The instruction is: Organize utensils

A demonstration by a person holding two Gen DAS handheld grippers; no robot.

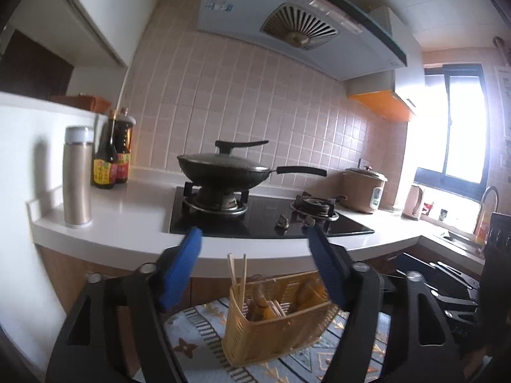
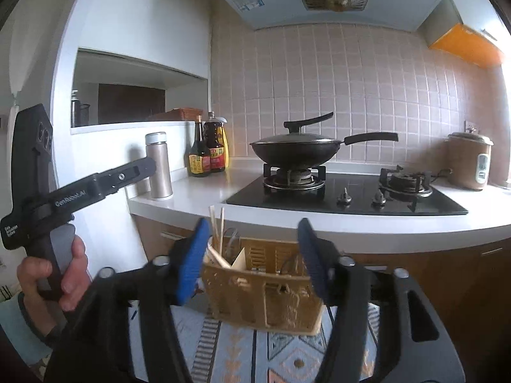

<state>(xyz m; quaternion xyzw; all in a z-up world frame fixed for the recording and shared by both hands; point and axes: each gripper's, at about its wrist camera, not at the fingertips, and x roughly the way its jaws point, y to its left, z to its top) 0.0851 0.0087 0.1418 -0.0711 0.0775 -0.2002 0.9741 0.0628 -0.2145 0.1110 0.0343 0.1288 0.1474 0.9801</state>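
Note:
A yellow plastic utensil basket (image 1: 274, 328) (image 2: 265, 300) stands on a patterned cloth (image 1: 198, 335) (image 2: 249, 351) in front of the kitchen counter. Wooden chopsticks (image 1: 238, 271) (image 2: 217, 226) stick up from its left compartment, and other utensils lie inside. My left gripper (image 1: 255, 239) hangs above and behind the basket, its blue pads (image 1: 185, 265) wide apart with nothing between them. Framing the basket's top, my right gripper (image 2: 254, 236) is open too and touches nothing. The left gripper's body, held by a hand (image 2: 64, 274), shows at the left of the right wrist view.
Behind the basket runs a white counter (image 1: 127, 223) with a black gas hob (image 1: 255, 220), a lidded wok (image 1: 223, 169) on the left burner, a steel flask (image 1: 76, 175), two sauce bottles (image 1: 111, 156) and a rice cooker (image 1: 364, 191). A kettle (image 1: 413, 202) and sink lie right.

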